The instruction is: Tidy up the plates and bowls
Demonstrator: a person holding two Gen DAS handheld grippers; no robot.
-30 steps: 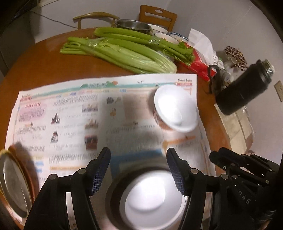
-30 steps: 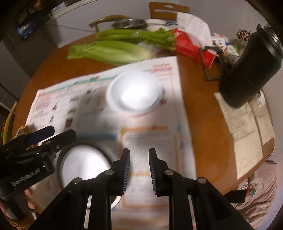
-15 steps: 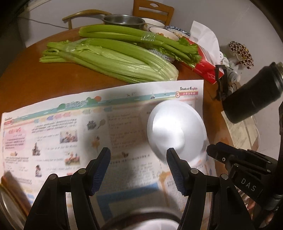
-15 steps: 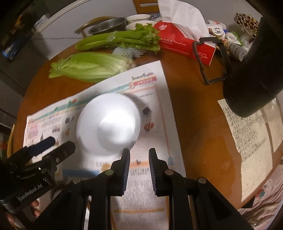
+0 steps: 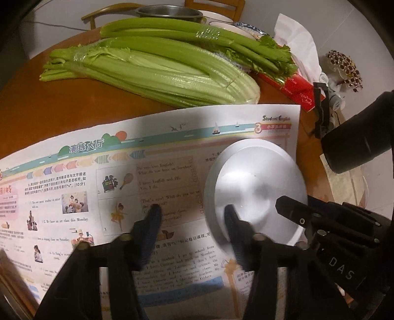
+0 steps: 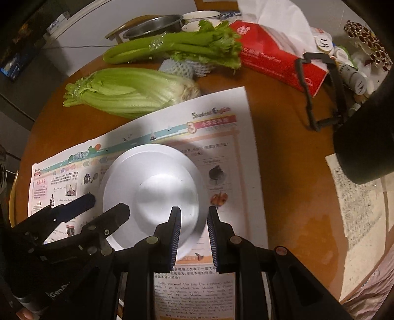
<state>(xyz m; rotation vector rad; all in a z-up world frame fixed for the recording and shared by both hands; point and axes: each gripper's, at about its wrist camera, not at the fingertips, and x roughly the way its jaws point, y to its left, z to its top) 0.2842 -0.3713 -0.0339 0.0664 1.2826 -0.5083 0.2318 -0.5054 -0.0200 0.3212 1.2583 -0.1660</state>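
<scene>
A white plate [image 5: 256, 187] lies on a printed newspaper sheet [image 5: 103, 187] on the round wooden table; it also shows in the right wrist view [image 6: 152, 187]. My left gripper [image 5: 192, 216] is open, its right finger over the plate's left part, its left finger over the paper. My right gripper [image 6: 193, 219] is open with a narrow gap, its fingers straddling the plate's near right rim. The right gripper's body shows at the right in the left wrist view [image 5: 339, 236]. The left gripper shows at the lower left in the right wrist view [image 6: 73, 214].
Two celery bunches [image 5: 157, 71] lie behind the paper. A red tissue box [image 6: 275, 59], small bottles [image 6: 352, 73] and a black flask [image 6: 367, 142] stand at the right. A steel bowl [image 6: 155, 24] and small bowls [image 6: 202, 17] sit at the far edge.
Both grippers moved forward to the white plate. The steel-rimmed dish near the front edge has dropped out of view. The right gripper's gap has widened slightly.
</scene>
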